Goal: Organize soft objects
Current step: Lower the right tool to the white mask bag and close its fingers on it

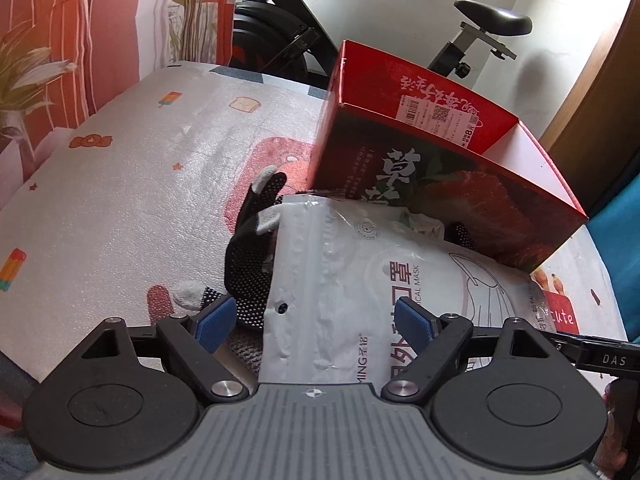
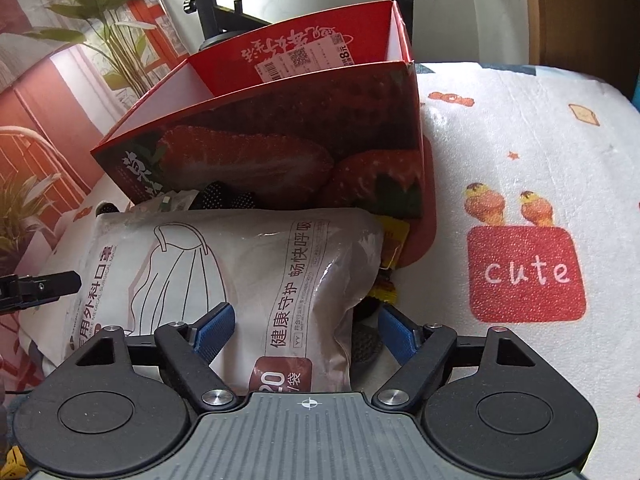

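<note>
A white plastic pack of surgical masks (image 1: pixel 360 280) lies on the table in front of an open red strawberry box (image 1: pixel 420 152). It shows in the right wrist view too (image 2: pixel 248 268), below the box (image 2: pixel 280 140). A black dotted glove with grey fingertips (image 1: pixel 248 256) lies partly under the pack's left edge; a bit of dotted glove (image 2: pixel 224 198) peeks out behind the pack. My left gripper (image 1: pixel 314 322) is open, its blue pads on either side of the pack's near end. My right gripper (image 2: pixel 308 330) is open around the pack's other end.
The table has a white cloth with cartoon prints (image 2: pixel 520 160). A yellow wrapper (image 2: pixel 394 240) and a dark knitted item (image 2: pixel 366 344) lie beside the pack. An exercise bike (image 1: pixel 288 36) stands behind the table. Orange curtains (image 1: pixel 80 20) hang at the left.
</note>
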`<state>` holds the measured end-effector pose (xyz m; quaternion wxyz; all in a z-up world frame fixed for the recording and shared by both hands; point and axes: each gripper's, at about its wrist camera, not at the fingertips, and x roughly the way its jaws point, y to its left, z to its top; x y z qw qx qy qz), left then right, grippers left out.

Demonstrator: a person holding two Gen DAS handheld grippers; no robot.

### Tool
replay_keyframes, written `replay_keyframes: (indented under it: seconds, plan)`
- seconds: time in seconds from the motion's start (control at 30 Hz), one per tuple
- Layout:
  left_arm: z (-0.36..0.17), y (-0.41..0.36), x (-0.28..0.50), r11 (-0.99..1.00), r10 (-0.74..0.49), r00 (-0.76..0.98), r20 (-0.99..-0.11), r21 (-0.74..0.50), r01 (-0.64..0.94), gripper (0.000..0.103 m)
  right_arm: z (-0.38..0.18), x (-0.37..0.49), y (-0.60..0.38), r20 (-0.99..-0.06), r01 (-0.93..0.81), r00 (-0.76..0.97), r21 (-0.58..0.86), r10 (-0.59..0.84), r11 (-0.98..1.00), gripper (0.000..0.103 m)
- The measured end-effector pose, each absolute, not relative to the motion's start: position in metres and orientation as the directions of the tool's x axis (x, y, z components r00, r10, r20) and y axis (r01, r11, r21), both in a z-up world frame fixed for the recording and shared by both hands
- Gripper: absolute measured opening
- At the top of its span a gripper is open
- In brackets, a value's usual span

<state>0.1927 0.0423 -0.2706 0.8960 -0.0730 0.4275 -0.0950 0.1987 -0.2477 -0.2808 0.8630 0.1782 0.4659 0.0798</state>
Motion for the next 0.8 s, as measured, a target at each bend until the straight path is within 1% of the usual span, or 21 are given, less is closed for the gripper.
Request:
replay_keyframes:
  seconds: [0.07, 0.17, 0.23, 0.3, 0.43, 0.57, 0.7, 0.8]
  plan:
    - [-0.268, 0.038, 0.196, 0.968, -0.248, 0.616, -0.748, -0.212, 0.132, 0.087, -0.284, 0.2, -0.25, -0.775, 0.035, 0.54, 0.409, 0.327, 0.912, 0.075]
    - [-0.264, 0.035, 0.201, 0.964, -0.264, 0.621, -0.738, -0.207, 0.164, 0.084, -0.284, 0.201, -0.248, -0.774, 0.03, 0.533, 0.419, 0.34, 0.907, 0.071]
    - [-0.265, 0.033, 0.205, 0.963, -0.267, 0.607, -0.748, -0.194, 0.185, 0.082, -0.284, 0.203, -0.245, -0.78, 0.019, 0.525, 0.411, 0.341, 0.912, 0.065]
    - [-0.27, 0.032, 0.207, 0.962, -0.269, 0.59, -0.761, -0.185, 0.2, 0.078, -0.283, 0.204, -0.243, -0.783, 0.008, 0.517, 0.409, 0.346, 0.913, 0.064]
    - [-0.28, 0.037, 0.21, 0.954, -0.298, 0.555, -0.777, -0.215, 0.21, 0.075, -0.282, 0.206, -0.242, -0.79, 0.0, 0.506, 0.403, 0.347, 0.915, 0.061]
    - [-0.282, 0.039, 0.216, 0.948, -0.314, 0.53, -0.788, -0.229, 0.22, 0.076, -0.283, 0.208, -0.243, -0.795, -0.008, 0.494, 0.399, 0.351, 0.917, 0.06]
    - [-0.28, 0.036, 0.222, 0.944, -0.321, 0.506, -0.801, -0.225, 0.243, 0.076, -0.284, 0.211, -0.246, -0.798, -0.006, 0.482, 0.409, 0.361, 0.912, 0.06]
    - [-0.28, 0.027, 0.223, 0.939, -0.322, 0.492, -0.809, -0.206, 0.276, 0.076, -0.287, 0.211, -0.245, -0.799, -0.001, 0.478, 0.415, 0.365, 0.91, 0.058]
